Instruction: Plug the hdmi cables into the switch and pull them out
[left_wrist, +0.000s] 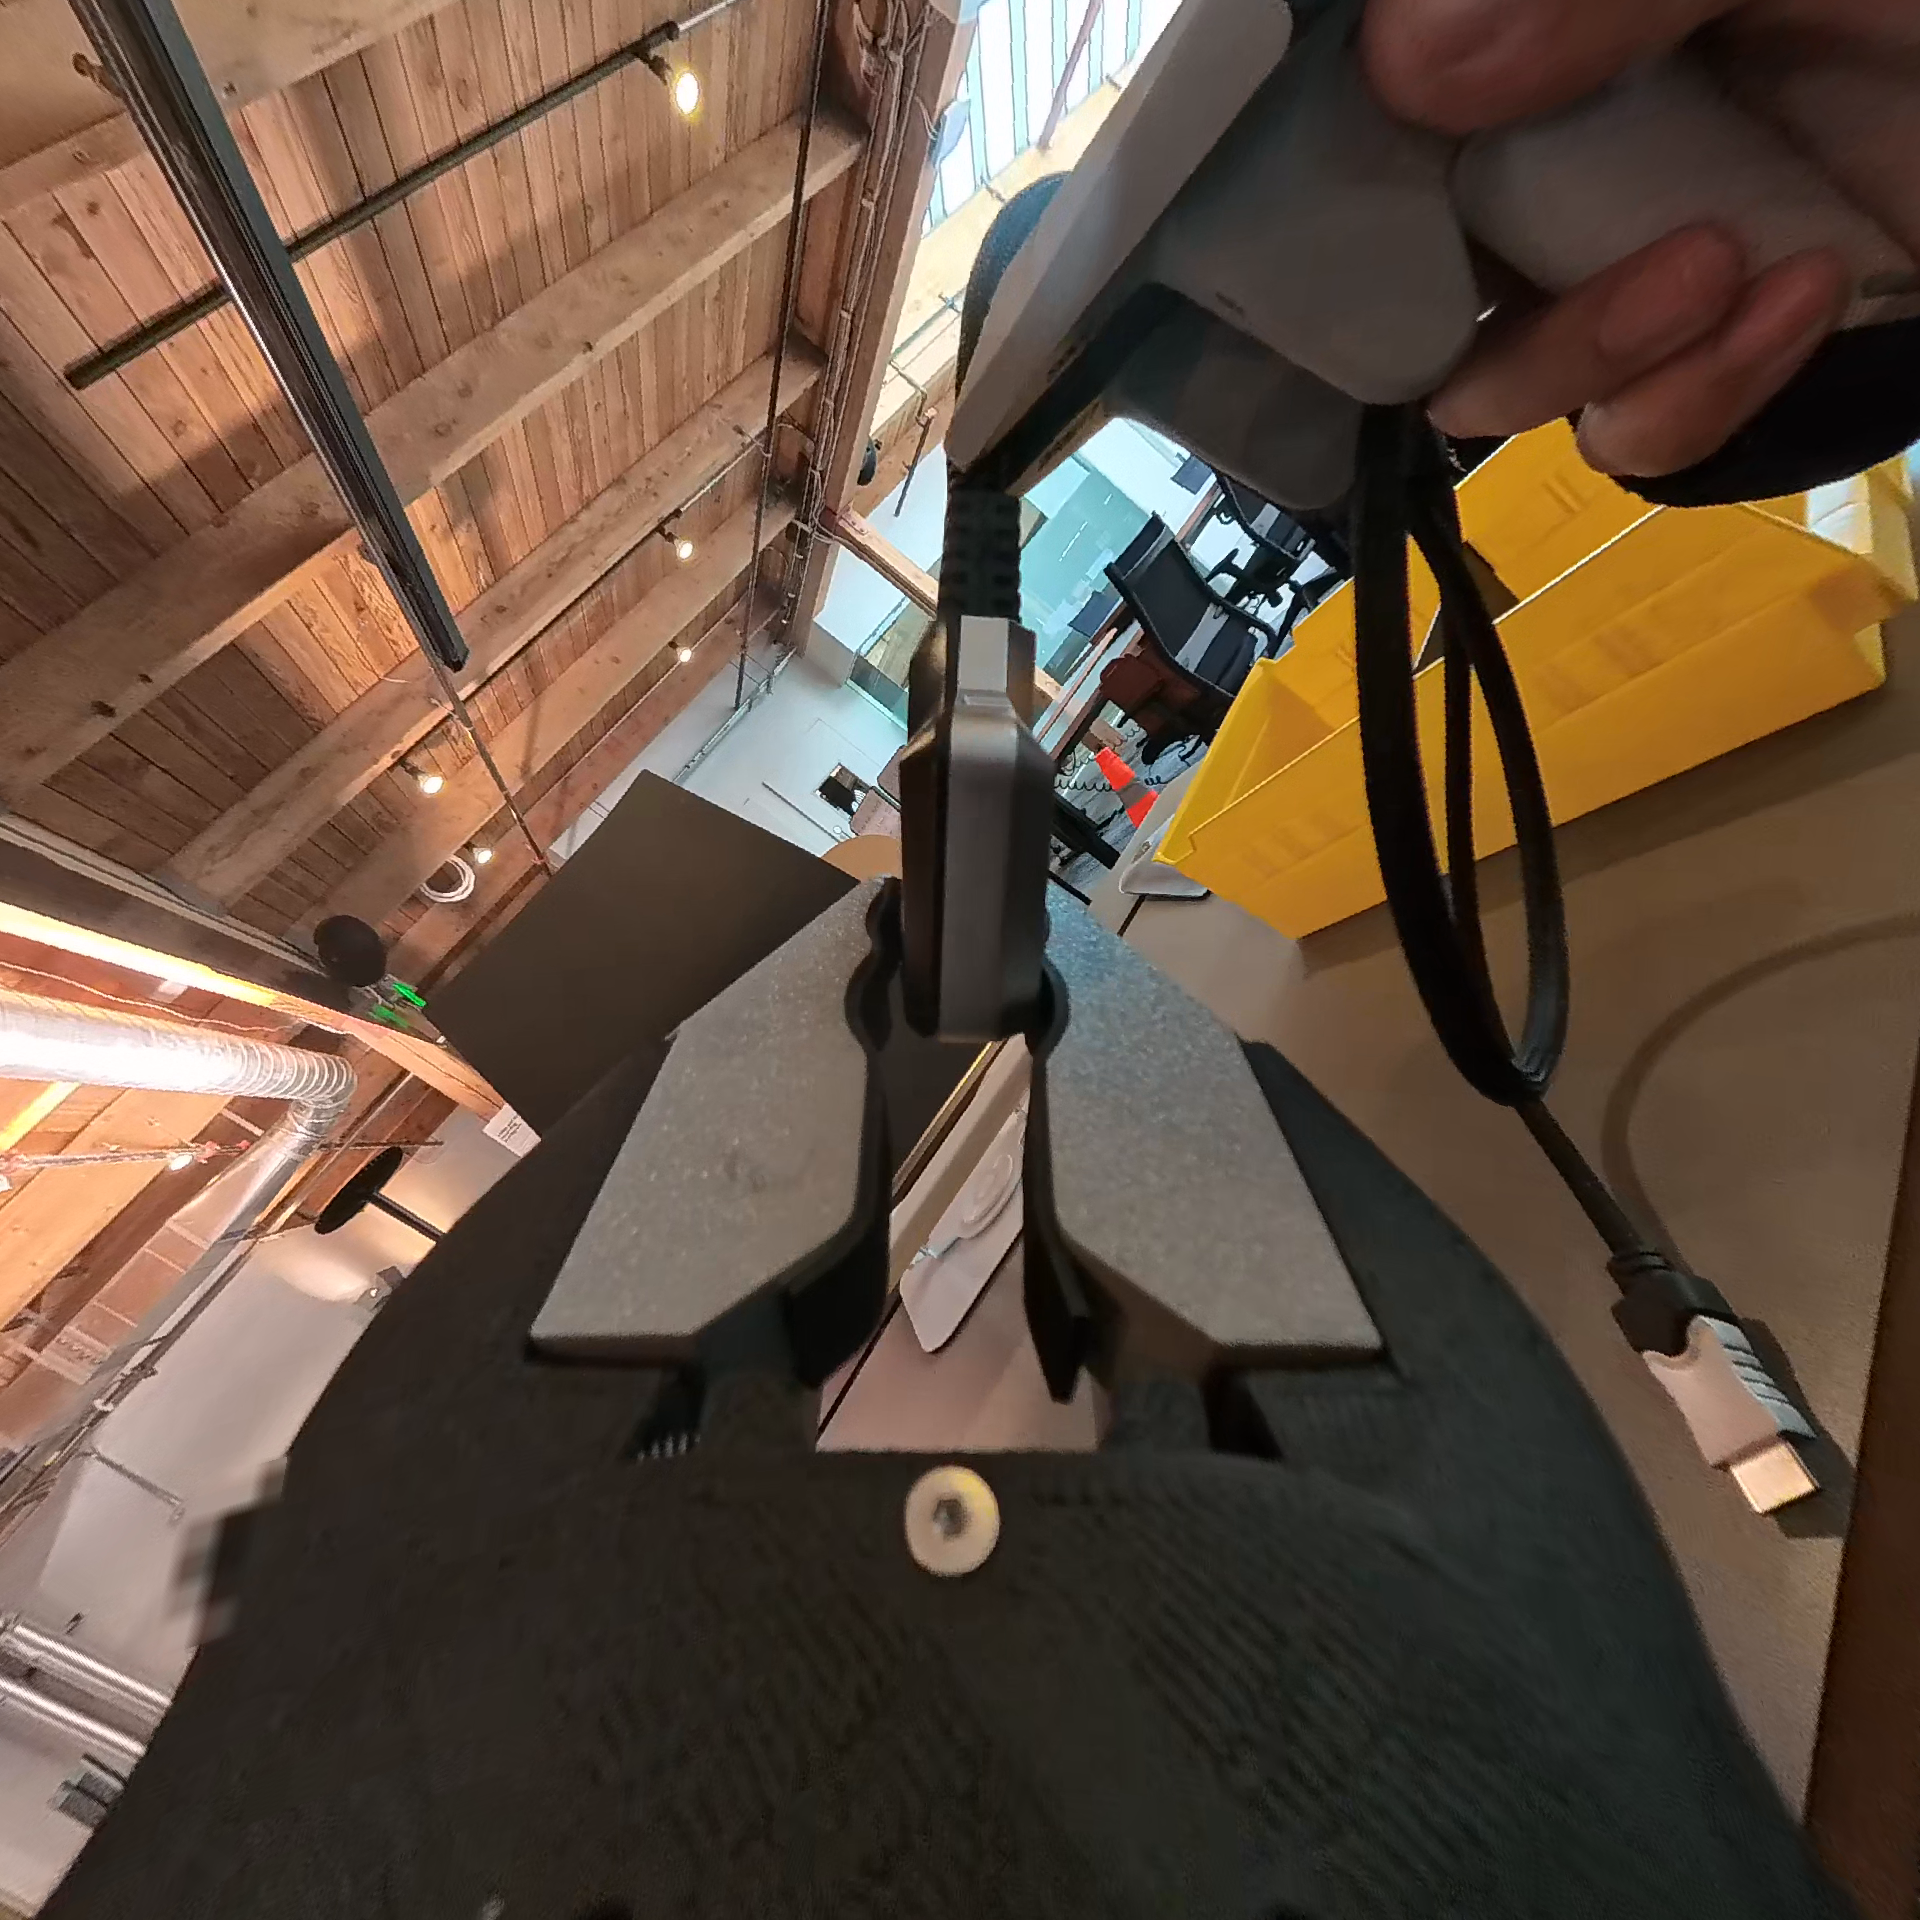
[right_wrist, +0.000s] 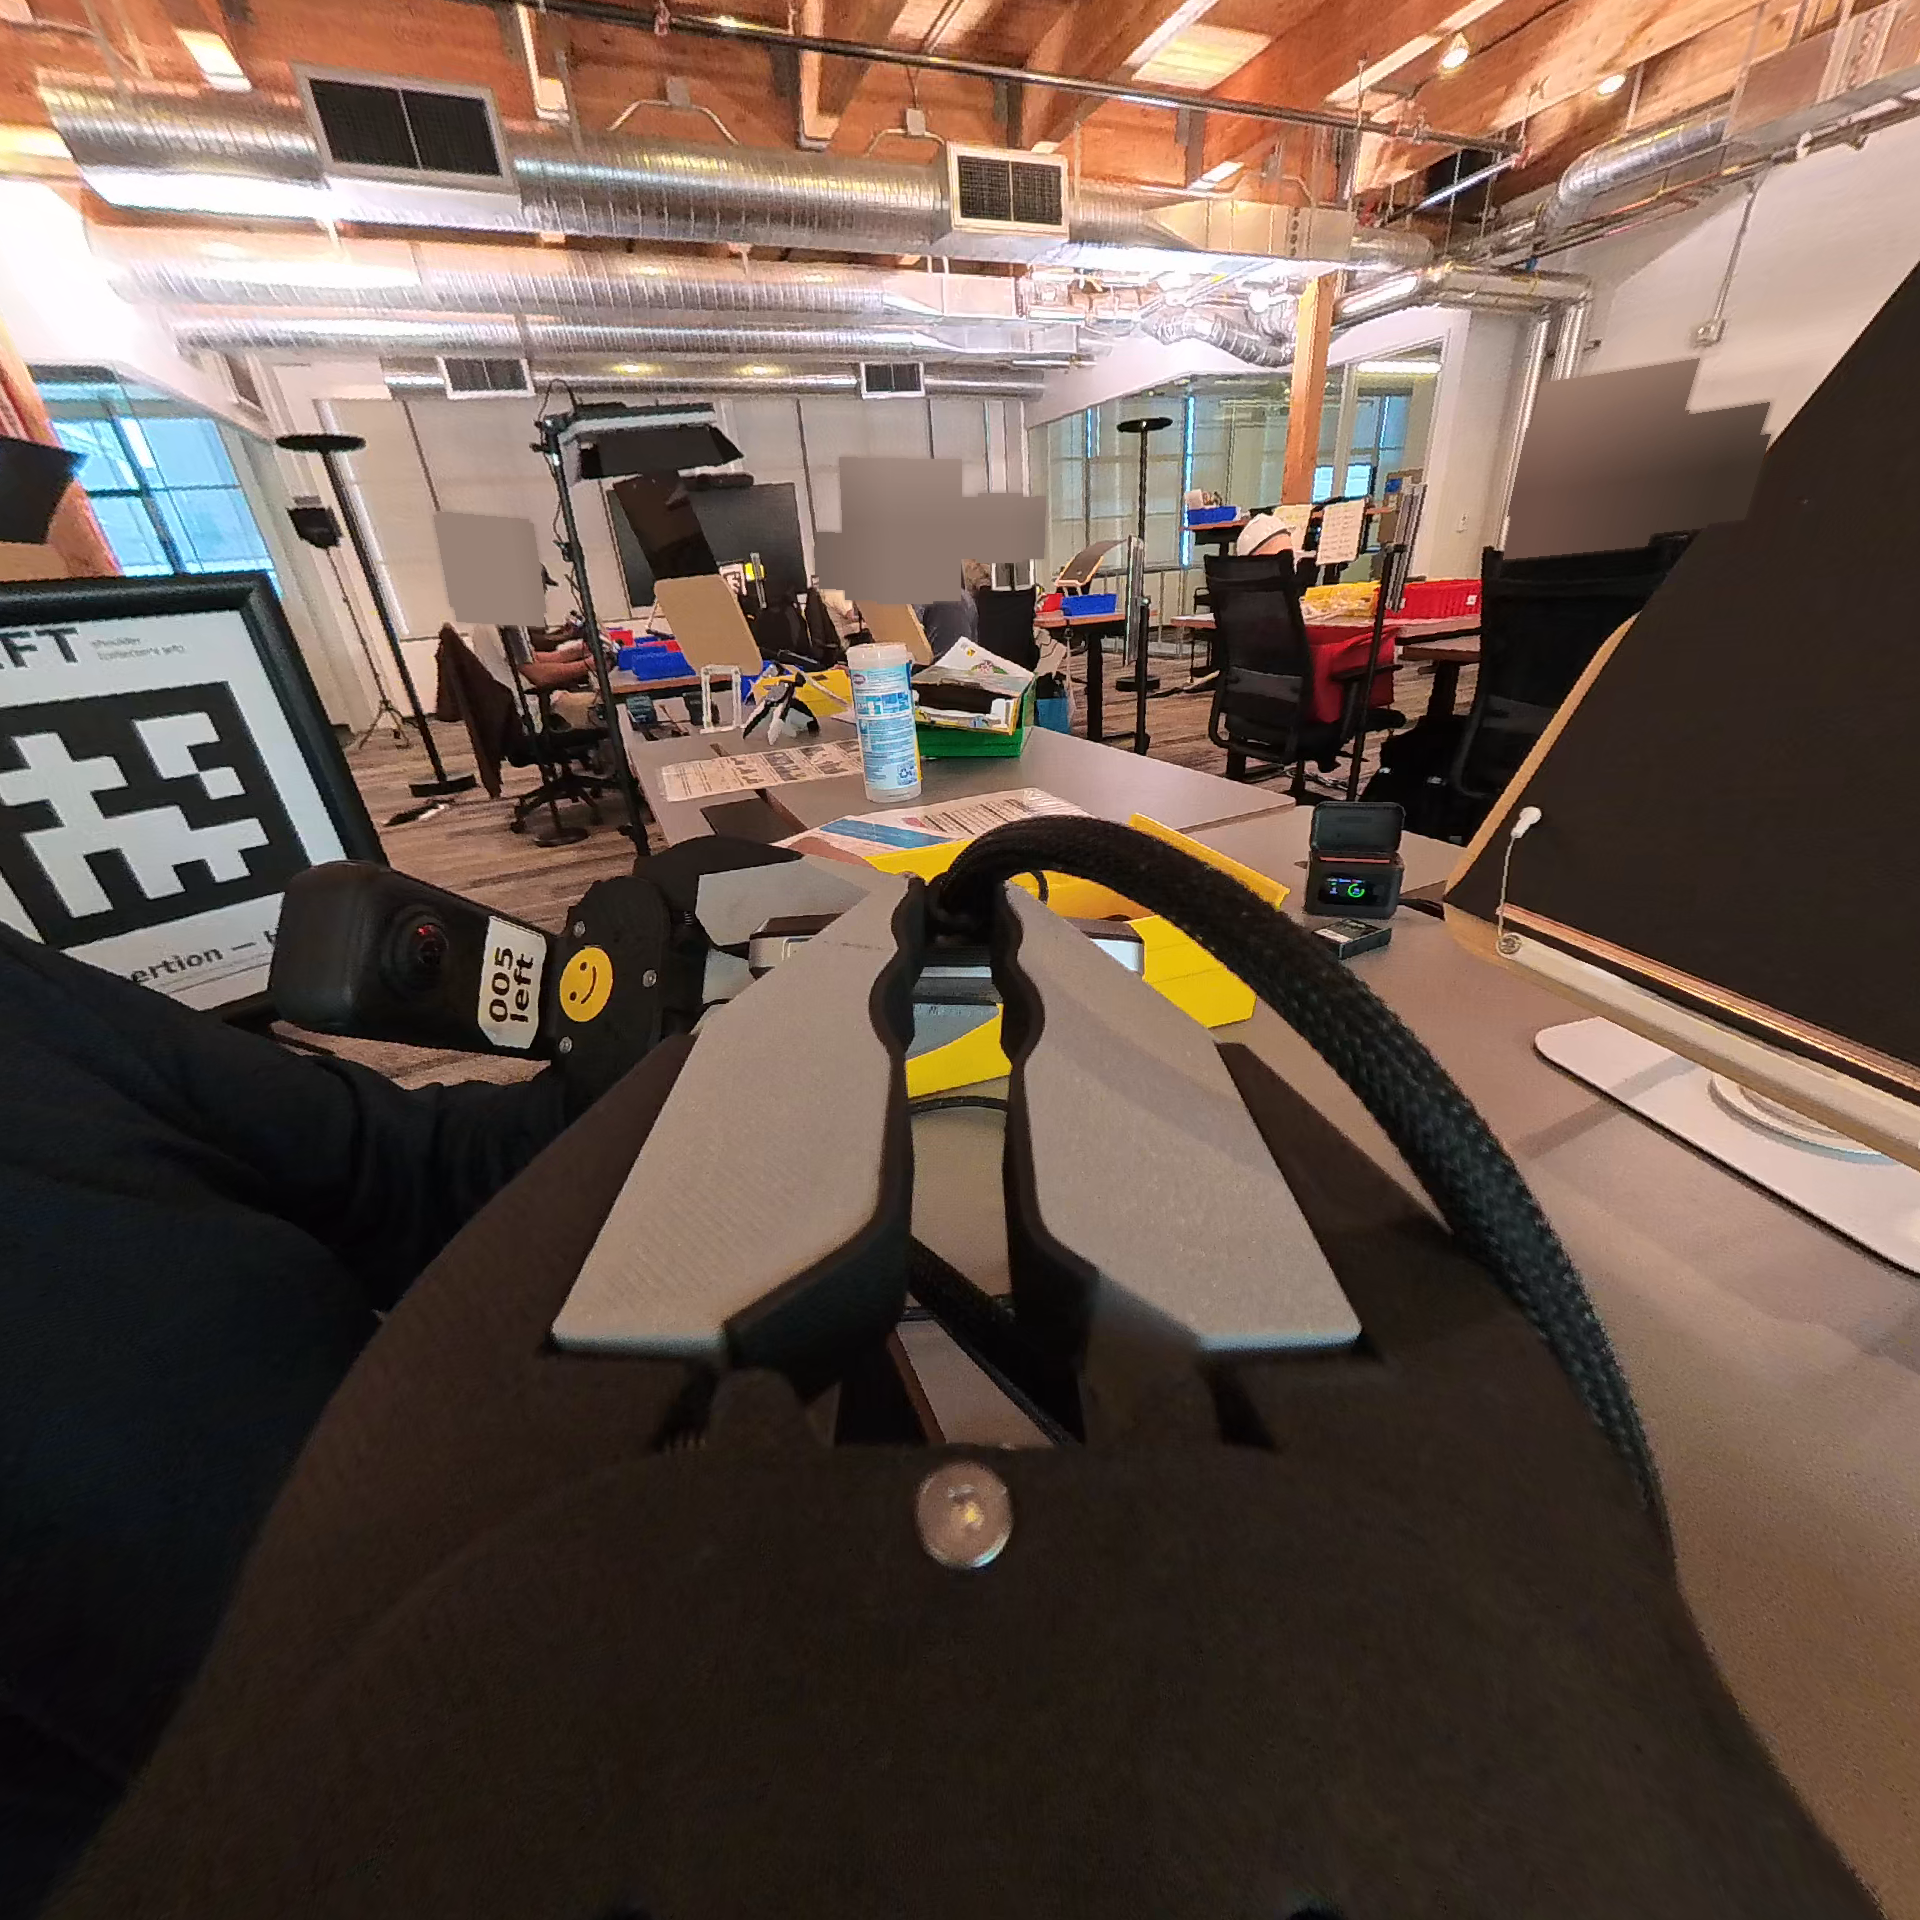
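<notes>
While the left gripper (left_wrist: 971, 997) is clamping the switch (left_wrist: 966, 831), the right gripper (right_wrist: 956, 935) is gripping a braided cable's plug (right_wrist: 951, 982), apparently mid-insertion or mid-pull, needing 1 straight stroke

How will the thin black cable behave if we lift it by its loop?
Likely floppy: the thin black cable hangs in a slack loop. Its free plug lies on the table and would probably swing and drag when raised. The braided cable holds an arch, so it looks stiffer.
</notes>
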